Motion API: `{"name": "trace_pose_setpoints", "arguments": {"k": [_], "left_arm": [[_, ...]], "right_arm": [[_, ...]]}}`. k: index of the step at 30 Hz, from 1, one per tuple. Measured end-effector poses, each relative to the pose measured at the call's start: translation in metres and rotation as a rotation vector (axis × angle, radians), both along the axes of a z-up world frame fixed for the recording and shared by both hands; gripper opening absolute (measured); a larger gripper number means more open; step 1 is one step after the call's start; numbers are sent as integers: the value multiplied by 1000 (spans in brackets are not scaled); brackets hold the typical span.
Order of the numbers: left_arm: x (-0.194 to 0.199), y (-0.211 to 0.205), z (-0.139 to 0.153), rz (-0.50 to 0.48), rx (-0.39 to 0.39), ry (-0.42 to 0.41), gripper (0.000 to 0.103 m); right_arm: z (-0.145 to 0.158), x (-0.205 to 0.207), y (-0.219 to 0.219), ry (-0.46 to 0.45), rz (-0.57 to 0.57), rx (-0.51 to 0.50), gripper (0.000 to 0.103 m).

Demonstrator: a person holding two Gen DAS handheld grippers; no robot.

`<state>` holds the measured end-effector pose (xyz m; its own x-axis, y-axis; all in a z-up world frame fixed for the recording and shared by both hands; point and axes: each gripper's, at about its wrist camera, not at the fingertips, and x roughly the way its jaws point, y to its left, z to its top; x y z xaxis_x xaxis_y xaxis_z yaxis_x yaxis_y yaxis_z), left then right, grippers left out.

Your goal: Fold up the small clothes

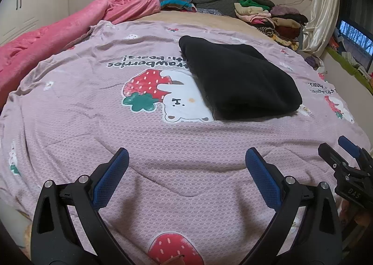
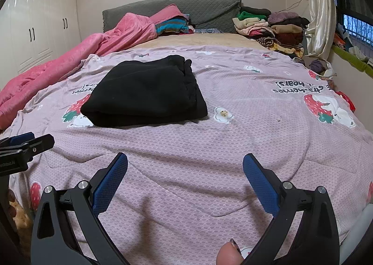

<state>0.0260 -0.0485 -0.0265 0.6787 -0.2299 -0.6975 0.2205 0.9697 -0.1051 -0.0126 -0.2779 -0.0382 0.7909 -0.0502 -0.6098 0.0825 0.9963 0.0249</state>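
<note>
Blanket [image 2: 233, 148] print "strawberries", upside down, beside folded black garment [image 2: 144, 94]

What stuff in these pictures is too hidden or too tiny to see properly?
- Black garment: folded, so both views hide what kind of clothing it is.
- Clothes pile by the headboard: too small and jumbled in both views to tell pieces apart.
- Bear print: partly covered by the garment in the left wrist view.
- Person: only a fingertip shows, cut off by the bottom edge of the right wrist view.

"strawberries" upside down on lilac bedspread [image 1: 70, 106], "DAS" on right gripper [image 1: 335, 155]
</note>
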Motion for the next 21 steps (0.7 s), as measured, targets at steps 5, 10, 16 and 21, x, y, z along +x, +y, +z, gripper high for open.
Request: {"name": "trace_pose_setpoints", "arguments": {"k": [5,10,16,21], "left_arm": [[0,1,1,0,3,-1,93],[0,2,1,1,3,1,93],[0,2,0,-8,1,11,93],[2,3,-3,3,15,26,93]], "right_arm": [[1,2,1,0,2,-2,99],[1,2,2,-2,3,-1,99],[1,3,2,-7,-6,0,99],[4,-2,-9,-21,-62,12,99]]}}
